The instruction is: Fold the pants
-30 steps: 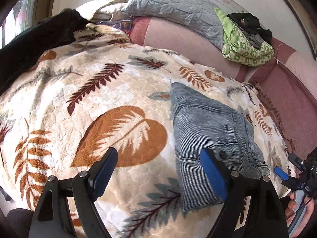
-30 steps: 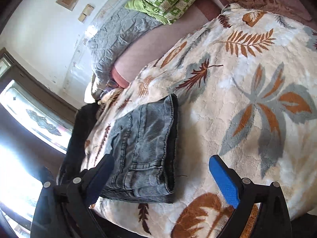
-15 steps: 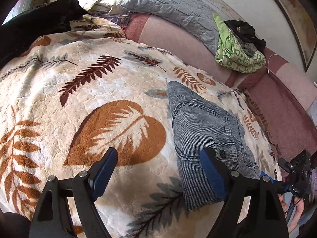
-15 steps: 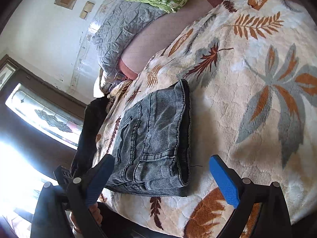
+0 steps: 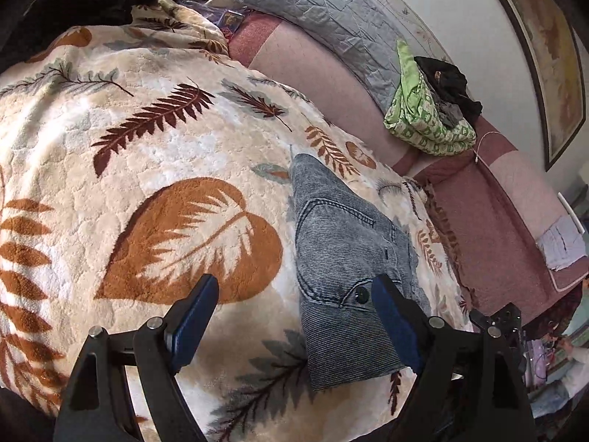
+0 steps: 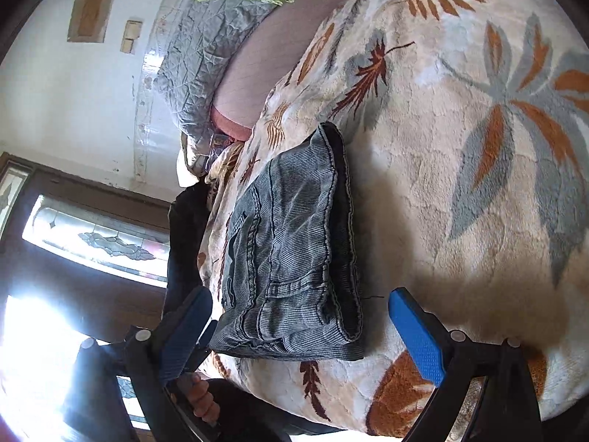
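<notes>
We see the pants (image 5: 342, 258) lying folded into a compact grey bundle on the leaf-patterned blanket (image 5: 147, 147) that covers the bed, close to its near edge. Our left gripper (image 5: 291, 309) hovers above the blanket with its fingers spread apart, holding nothing. Our right gripper (image 6: 298, 316) likewise hangs over the bundle, fingers released and empty. A grey pillow (image 5: 331, 14) sits at the far edge.

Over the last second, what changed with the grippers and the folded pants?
Both open grippers, left and right, shifted slightly relative to the bed; neither took hold or let go. The folded grey corduroy pants stayed flat on the leaf-patterned fleece blanket.
</notes>
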`<state>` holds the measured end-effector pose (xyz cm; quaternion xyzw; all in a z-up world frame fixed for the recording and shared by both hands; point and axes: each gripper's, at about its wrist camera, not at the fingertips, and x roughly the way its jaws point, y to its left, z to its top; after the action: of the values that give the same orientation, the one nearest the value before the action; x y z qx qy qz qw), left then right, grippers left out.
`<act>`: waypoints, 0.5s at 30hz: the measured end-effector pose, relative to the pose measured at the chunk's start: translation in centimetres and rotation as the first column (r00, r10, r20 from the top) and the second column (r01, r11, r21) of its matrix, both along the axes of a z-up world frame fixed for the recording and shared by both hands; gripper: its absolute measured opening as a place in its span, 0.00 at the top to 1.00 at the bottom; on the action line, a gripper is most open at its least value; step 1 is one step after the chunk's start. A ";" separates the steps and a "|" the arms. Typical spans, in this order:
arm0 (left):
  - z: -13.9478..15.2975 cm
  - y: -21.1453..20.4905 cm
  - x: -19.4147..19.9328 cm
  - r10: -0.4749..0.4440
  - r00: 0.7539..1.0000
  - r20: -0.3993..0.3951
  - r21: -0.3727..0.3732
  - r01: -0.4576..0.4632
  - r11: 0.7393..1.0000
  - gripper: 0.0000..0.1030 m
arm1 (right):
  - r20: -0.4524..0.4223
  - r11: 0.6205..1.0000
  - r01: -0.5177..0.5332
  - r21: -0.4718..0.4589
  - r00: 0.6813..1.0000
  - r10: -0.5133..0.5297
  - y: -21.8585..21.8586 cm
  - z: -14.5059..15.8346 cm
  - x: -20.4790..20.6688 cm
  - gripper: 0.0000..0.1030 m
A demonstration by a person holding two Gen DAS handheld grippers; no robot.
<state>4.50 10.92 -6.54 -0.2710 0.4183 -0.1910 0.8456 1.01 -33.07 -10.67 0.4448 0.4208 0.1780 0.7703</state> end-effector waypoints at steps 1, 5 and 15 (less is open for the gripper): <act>0.2 -0.1 0.5 -0.010 1.000 -0.009 -0.029 0.010 1.000 0.17 | -0.014 1.000 -0.005 0.003 1.000 0.006 -0.2 0.0 0.6 0.05; 0.5 -1.1 3.5 -0.061 0.996 -0.060 -0.099 0.054 0.994 0.17 | -0.066 0.998 -0.055 0.020 0.996 0.057 -0.6 0.3 3.7 0.05; -3.8 -3.5 9.2 -0.165 0.950 -0.266 -0.321 0.074 0.944 0.18 | -0.194 0.987 -0.162 0.004 0.968 0.160 1.6 -1.1 8.8 0.04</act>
<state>13.66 7.42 -10.31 -0.3980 0.5185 -0.2636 0.7094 9.79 -31.44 -11.74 0.4199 0.5293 0.1933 0.7114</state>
